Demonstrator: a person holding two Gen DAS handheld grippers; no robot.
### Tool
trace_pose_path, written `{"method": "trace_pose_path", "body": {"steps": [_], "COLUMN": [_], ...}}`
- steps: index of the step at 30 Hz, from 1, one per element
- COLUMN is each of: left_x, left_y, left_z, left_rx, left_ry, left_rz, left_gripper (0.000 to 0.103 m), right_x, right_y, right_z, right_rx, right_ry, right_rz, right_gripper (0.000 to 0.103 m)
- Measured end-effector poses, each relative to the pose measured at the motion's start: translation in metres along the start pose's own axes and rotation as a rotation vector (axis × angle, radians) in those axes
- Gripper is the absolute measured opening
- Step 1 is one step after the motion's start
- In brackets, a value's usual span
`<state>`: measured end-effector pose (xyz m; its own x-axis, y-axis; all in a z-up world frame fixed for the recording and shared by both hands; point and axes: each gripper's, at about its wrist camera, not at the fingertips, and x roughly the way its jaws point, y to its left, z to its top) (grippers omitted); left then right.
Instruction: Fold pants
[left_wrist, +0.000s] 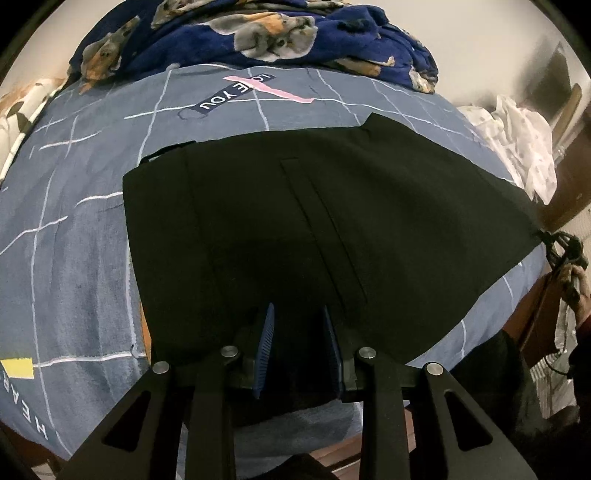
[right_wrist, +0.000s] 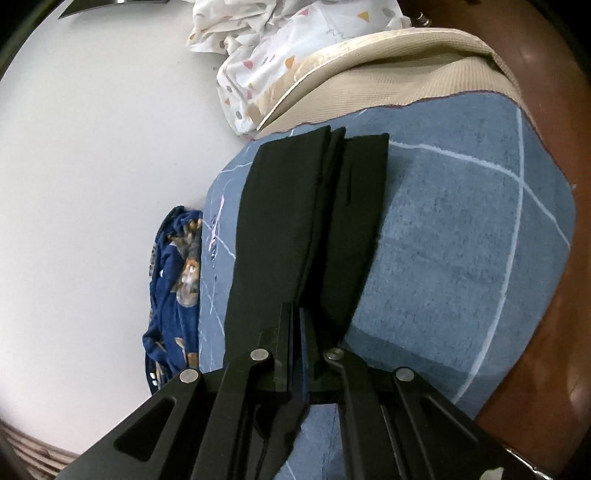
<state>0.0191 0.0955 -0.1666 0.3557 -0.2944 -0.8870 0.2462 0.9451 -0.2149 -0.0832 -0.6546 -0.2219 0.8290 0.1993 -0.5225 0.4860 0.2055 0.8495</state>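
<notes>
**Pants pinned at both ends, ready for the fold**

You hold the black pants (left_wrist: 332, 229) at two places on the bed (left_wrist: 74, 229), its blue sheet crossed by pale lines. Your left tongs (left_wrist: 300, 343) stand partly open with the near edge of the cloth between the blue pads (left_wrist: 266, 347); whether those pads actually press on it cannot be told from here. Your right tongs (right_wrist: 297, 339) are closed tight on the leg end of the pants (right_wrist: 288, 221), the fabric running straight out from the tips toward the far edge of the bed.

The pants lie flat and spread across the sheet, the two legs laid close together, waistband end at the left tongs and hems at the right. A blue printed blanket (left_wrist: 258, 33) is heaped beyond them, a white patterned cloth (right_wrist: 266, 48) off at the far corner.

To do this step well, keep the left end still as an anchor while you carry the right end over in one smooth arc, cloth taut enough that no crease forms. Bring the edges square on each other before you let go, and keep the grip from dragging the sheet along.
</notes>
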Motion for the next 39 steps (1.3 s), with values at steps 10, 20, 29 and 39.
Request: {"method": "trace_pose_path", "body": {"steps": [10,20,29,39], "left_x": [0.001,0.001,0.000,0.001], "left_y": [-0.005,-0.008,0.007,0.000], "left_z": [-0.001,-0.001,0.004,0.005], "left_rx": [0.035,0.052,0.021,0.051], "left_ry": [-0.007,-0.009,0.031,0.037], "left_rz": [0.026,0.023,-0.078,-0.068], "left_gripper": [0.031,0.037,0.037,0.045], "right_x": [0.011,0.062,0.019,0.027], "right_y": [0.034,0.060,0.049,0.034], "right_z": [-0.023,-0.073,-0.058,-0.066], "right_rx": [-0.056,-0.124,-0.071,-0.037], "right_ry": [0.102,0.245,0.219,0.222], "right_rz": [0.135,0.043,0.023,0.045], "right_gripper": [0.065,0.005,0.004,0.022]}}
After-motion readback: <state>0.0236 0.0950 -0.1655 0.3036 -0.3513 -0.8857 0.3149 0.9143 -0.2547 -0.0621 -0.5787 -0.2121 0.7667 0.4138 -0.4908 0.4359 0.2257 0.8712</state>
